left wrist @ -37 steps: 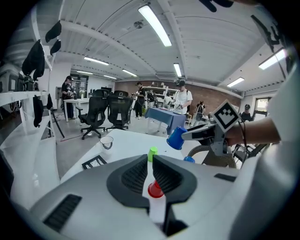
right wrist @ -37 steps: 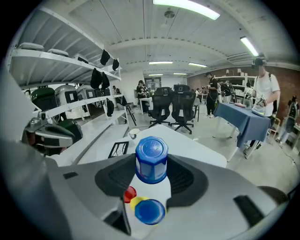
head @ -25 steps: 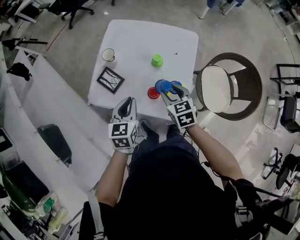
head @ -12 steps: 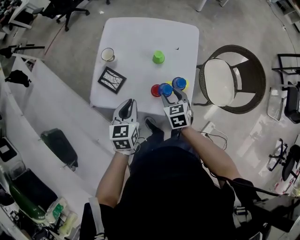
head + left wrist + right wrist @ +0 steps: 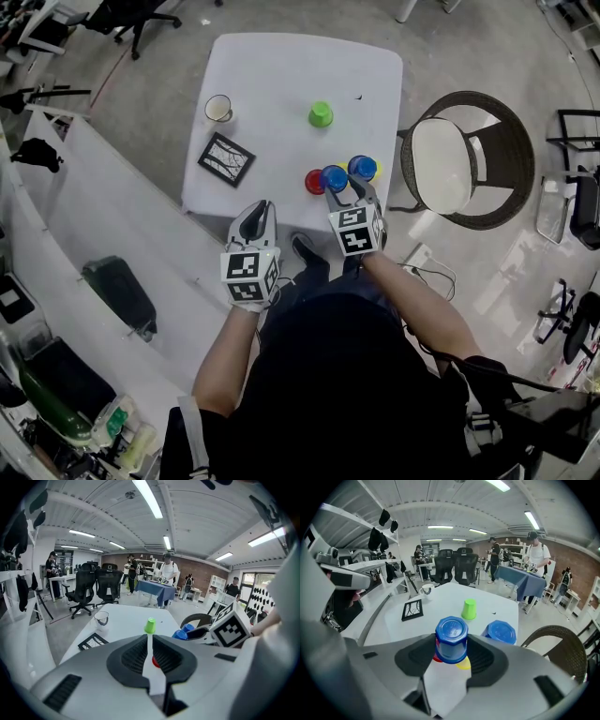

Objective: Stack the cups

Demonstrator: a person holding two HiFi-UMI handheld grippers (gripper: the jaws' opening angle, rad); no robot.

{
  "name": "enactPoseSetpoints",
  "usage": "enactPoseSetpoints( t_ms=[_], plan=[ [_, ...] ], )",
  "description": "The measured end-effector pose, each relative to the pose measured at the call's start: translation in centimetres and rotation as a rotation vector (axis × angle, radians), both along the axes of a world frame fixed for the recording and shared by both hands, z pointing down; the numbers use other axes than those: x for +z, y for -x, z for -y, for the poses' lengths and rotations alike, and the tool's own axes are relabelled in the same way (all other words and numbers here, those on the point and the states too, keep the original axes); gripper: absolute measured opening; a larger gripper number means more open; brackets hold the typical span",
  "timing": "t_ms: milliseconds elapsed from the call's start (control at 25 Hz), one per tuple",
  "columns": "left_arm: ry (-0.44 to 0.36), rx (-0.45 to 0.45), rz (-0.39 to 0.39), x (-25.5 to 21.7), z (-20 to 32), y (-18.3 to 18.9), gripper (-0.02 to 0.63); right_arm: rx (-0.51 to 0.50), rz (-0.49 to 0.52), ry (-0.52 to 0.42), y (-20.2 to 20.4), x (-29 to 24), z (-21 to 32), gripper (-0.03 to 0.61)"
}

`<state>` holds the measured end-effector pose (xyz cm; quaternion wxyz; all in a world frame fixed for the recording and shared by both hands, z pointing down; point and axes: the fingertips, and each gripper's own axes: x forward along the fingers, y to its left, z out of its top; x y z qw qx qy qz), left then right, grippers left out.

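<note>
Right gripper (image 5: 451,654) clamped on an upturned blue cup (image 5: 451,637) at the near edge of the table (image 5: 281,84). I see the red cup (image 5: 314,181) just left of it, the second blue cup (image 5: 500,632) just right, and the green cup (image 5: 469,609) farther ahead. Left gripper (image 5: 149,653) closed, empty, off left.

**A:** With the far edge of the table (image 5: 281,66) as twelve, what lies where?

**B:** The mug (image 5: 218,109) is at ten, and the picture frame (image 5: 225,159) is nearer, at eight. The lone cup (image 5: 321,114) is just past centre, toward one.

**A:** And the front?

**B:** There's a row around five. The gripped cup (image 5: 334,177) sits between the jaws of the right gripper (image 5: 343,190), with the left cup (image 5: 314,182) at its nine and the right cup (image 5: 362,167) at its two. The chair (image 5: 464,169) stands off the table at three.
</note>
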<state>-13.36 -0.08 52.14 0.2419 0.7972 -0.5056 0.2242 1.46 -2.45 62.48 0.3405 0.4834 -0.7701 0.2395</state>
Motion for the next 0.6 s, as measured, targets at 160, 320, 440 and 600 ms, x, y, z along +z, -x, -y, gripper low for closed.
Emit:
enactPoseSetpoints(
  t_ms=[160, 320, 440, 600],
  plan=[
    [0.003, 0.000, -0.002, 0.11, 0.00, -0.07, 0.034, -0.007, -0.008, 0.001, 0.07, 0.12, 0.20, 0.207],
    [0.004, 0.001, -0.004, 0.11, -0.08, -0.24, 0.034, -0.021, -0.017, -0.005, 0.31, 0.17, 0.26, 0.210],
    [0.005, 0.001, -0.005, 0.13, -0.11, -0.41, 0.034, -0.042, -0.017, -0.004, 0.64, 0.16, 0.18, 0.219],
    [0.008, 0.001, -0.009, 0.27, -0.18, -0.58, 0.034, -0.055, -0.020, -0.017, 0.81, -0.41, -0.09, 0.262]
  ],
)
